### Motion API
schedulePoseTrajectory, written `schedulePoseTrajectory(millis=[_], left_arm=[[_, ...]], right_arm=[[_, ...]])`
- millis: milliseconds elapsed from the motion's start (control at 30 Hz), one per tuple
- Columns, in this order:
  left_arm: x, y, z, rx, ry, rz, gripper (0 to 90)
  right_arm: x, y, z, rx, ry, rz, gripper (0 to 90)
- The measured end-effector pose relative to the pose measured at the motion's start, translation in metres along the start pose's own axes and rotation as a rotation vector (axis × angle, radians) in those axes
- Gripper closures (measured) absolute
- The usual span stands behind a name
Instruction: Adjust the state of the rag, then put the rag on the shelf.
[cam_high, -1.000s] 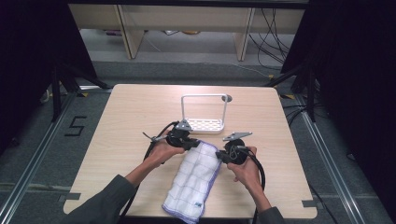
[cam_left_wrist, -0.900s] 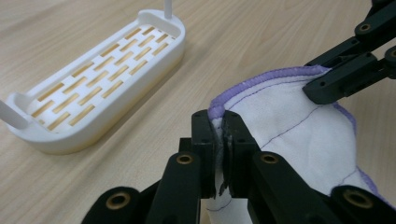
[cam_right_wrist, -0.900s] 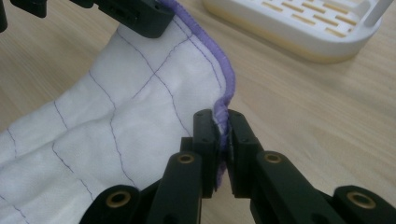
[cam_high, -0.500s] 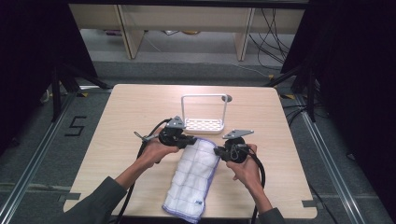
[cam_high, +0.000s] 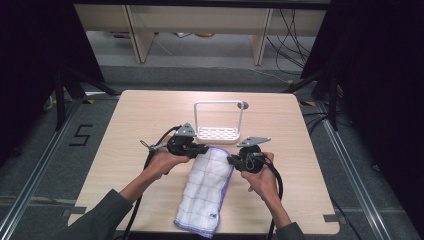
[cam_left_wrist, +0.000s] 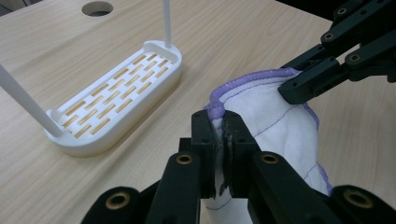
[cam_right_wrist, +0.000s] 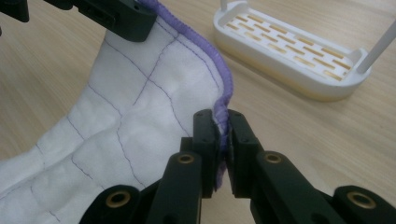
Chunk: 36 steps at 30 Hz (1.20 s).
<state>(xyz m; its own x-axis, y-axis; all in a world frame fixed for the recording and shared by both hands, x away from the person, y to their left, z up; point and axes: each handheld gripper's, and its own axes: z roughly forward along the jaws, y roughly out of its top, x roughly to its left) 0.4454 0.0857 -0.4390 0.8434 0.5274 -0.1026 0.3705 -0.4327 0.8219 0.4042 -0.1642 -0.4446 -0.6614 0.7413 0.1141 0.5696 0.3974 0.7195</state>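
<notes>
1. The job looks like hanging or laying the white cloth (cam_high: 206, 187) with the purple edge on the little white rack (cam_high: 218, 121).

2. Done so far, as I judge it: both top corners of the cloth are caught. The left hand-held gripper (cam_high: 204, 148) is clamped tight on the cloth's top left corner. In the left gripper view the two black jaws squeeze the purple hem between them.

3. The right hand-held gripper (cam_high: 231, 160) is clamped tight on the top right corner. In the right gripper view its jaws pinch the purple edge too.

4. The top end of the cloth is lifted a bit off the surface (cam_high: 125, 135) and sags like a small hammock between the two hand-held grippers. This shows in the middle of the high view.

5. The rest of the cloth lies flat on the surface and runs down to the bottom middle of the high view. It has not been picked up yet.

6. The rack stands just above the cloth in the high view, near it but not touching. Its thin white bar makes an arch over a tray with slots.

7. Left to do, I think: lift the whole cloth up, carry it over to the rack, lay it over the bar, and then let go with both hand-held grippers.

8. So the work seems to be near its start, with the hard part to come.
</notes>
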Motion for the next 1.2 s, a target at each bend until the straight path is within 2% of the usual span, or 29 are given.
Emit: schedulePoseTrajectory(millis=[33, 67, 300, 333, 367, 467, 500, 667, 833, 1033, 1067, 1200], left_arm=[[0.001, 0.002, -0.004, -0.003, 0.0, 0.01, 84.1], [0.001, 0.003, -0.006, -0.011, -0.004, 0.002, 84.1], [-0.003, 0.012, -0.022, -0.037, -0.008, 0.011, 84.1], [-0.004, 0.014, -0.024, -0.041, -0.009, 0.015, 84.1], [-0.005, 0.017, -0.026, -0.049, -0.013, 0.016, 84.1], [-0.008, 0.025, -0.032, -0.057, -0.013, 0.022, 84.1], [-0.008, 0.027, -0.034, -0.061, -0.01, 0.027, 84.1], [-0.009, 0.037, -0.041, -0.075, -0.012, 0.031, 84.1], [-0.01, 0.049, -0.049, -0.093, -0.007, 0.037, 84.2], [-0.011, 0.065, -0.061, -0.114, -0.013, 0.023, 84.2], [-0.011, 0.068, -0.063, -0.116, -0.01, 0.026, 84.2], [-0.013, 0.079, -0.071, -0.14, 0.0, 0.027, 84.3]], right_arm=[[0.002, 0.002, 0.0, -0.032, -0.01, 0.003, 84.3], [0.002, 0.005, -0.002, -0.012, -0.002, -0.013, 84.3], [0.004, 0.014, -0.012, -0.053, -0.007, -0.036, 84.3], [0.006, 0.016, -0.014, -0.054, -0.002, -0.018, 84.3], [0.005, 0.017, -0.016, -0.066, 0.0, -0.048, 84.3], [0.006, 0.021, -0.022, -0.091, 0.0, -0.026, 84.4], [0.008, 0.023, -0.026, -0.084, -0.002, -0.014, 84.4], [0.006, 0.033, -0.036, -0.126, -0.008, -0.026, 84.4], [0.005, 0.041, -0.042, -0.14, -0.013, -0.043, 84.4], [0.009, 0.058, -0.061, -0.169, -0.015, -0.049, 84.6], [0.009, 0.062, -0.065, -0.173, -0.023, -0.065, 84.6], [0.01, 0.073, -0.077, -0.195, -0.034, -0.063, 84.7]])
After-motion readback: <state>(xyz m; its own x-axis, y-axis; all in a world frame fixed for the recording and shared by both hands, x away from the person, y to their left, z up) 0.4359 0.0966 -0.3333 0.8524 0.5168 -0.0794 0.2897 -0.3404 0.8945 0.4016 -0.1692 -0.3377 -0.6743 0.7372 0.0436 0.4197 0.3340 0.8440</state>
